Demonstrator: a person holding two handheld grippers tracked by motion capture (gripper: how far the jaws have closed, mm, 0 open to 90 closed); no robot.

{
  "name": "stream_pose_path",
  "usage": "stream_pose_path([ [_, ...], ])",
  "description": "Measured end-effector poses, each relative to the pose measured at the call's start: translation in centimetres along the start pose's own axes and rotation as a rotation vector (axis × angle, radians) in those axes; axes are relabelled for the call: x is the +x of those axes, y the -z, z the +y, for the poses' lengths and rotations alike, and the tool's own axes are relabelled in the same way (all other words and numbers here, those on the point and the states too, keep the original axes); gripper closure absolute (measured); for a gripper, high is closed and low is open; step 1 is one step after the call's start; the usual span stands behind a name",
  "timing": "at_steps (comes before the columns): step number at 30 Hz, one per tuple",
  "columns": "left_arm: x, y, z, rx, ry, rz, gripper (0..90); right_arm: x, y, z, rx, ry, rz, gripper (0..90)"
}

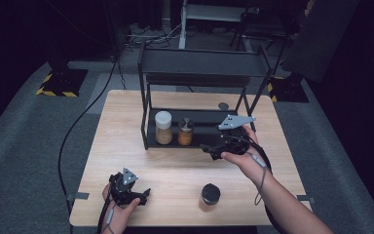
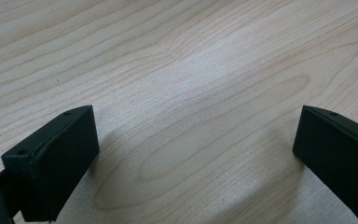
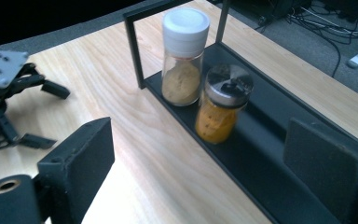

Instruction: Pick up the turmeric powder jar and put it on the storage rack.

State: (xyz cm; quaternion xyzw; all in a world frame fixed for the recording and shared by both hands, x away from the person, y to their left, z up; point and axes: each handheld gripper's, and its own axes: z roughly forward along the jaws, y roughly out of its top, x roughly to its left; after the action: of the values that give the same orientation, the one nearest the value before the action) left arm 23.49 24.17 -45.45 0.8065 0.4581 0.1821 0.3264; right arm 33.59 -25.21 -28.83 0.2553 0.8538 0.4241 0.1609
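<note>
Pale wood-grain laminate forms the table point(image 1: 126, 126), a rectangular top standing on grey carpet point(image 1: 24, 146). The room beyond is dark; yellow-and-black striped bases point(image 1: 58, 83) flank the far corners, and loose cables point(image 1: 151, 34) lie on the floor behind.

A black metal rack point(image 1: 199, 73) with two shelves stands at the far middle of the table. On its lower shelf, toward the left, a white-lidded jar point(image 3: 184, 56) of tan powder and a steel-lidded jar point(image 3: 223, 105) of orange spice stand upright, just beside each other. A third jar with a black lid point(image 1: 210, 194) stands alone on the near table, right of centre.

The right gripper point(image 1: 209, 148) hovers at the near edge of the rack's lower shelf, right of the two jars and pointing left toward them; its jaws stand wide apart with nothing between them. The left gripper point(image 1: 143, 195) lies low at the near left of the table, well apart from the jars, jaws likewise spread wide over bare wood and holding nothing.
</note>
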Motion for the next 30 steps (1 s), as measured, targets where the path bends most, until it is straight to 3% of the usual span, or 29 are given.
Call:
stream_pose_path([
  [13, 0.0, -0.2, 0.2, 0.001, -0.001, 0.002, 0.0, 2.1, 4.3, -2.2, -0.012, 0.021, -0.012, 7.0],
  [30, 0.0, -0.2, 0.2, 0.001, 0.004, 0.002, 0.0, 5.0, 7.3, -5.3, -0.018, 0.058, 0.005, 6.4],
])
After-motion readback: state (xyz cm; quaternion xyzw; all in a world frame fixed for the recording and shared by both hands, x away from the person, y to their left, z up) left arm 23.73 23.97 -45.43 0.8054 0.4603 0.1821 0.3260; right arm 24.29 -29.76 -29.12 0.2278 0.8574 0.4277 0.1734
